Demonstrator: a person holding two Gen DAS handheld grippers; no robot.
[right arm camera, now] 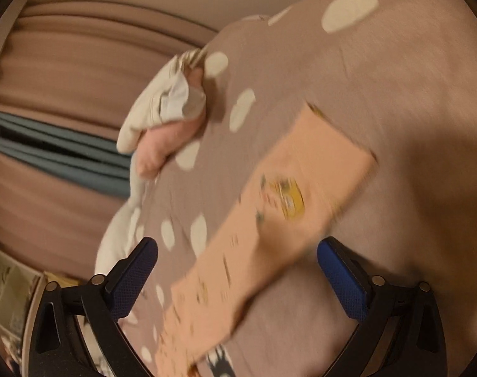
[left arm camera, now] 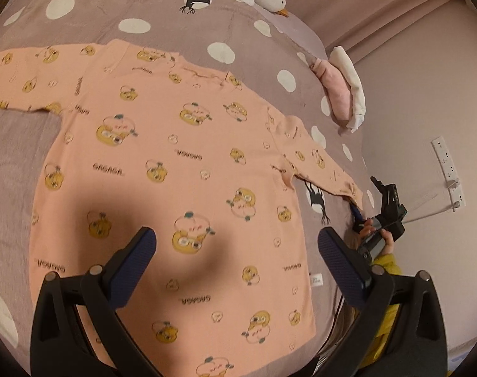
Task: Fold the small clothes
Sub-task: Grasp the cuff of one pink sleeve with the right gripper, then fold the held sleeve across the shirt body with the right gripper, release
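Two grippers, both spread wide and gripping nothing. Your left gripper [left arm camera: 237, 248] hovers over the lower body of the peach shirt [left arm camera: 182, 157], which lies flat and face-up on the dotted bedspread [left arm camera: 175, 31], sleeves out to either side. Your right gripper [right arm camera: 237, 260] sits over the right sleeve [right arm camera: 270, 207], near its cuff; that view is blurred, so contact is unclear. Judging from this, a pinch could catch the bedspread with the sleeve and drag it into the fold. The sleeve also lies near the bed edge, beside the folded pile [left arm camera: 342, 91], and a careless sweep may knock that.
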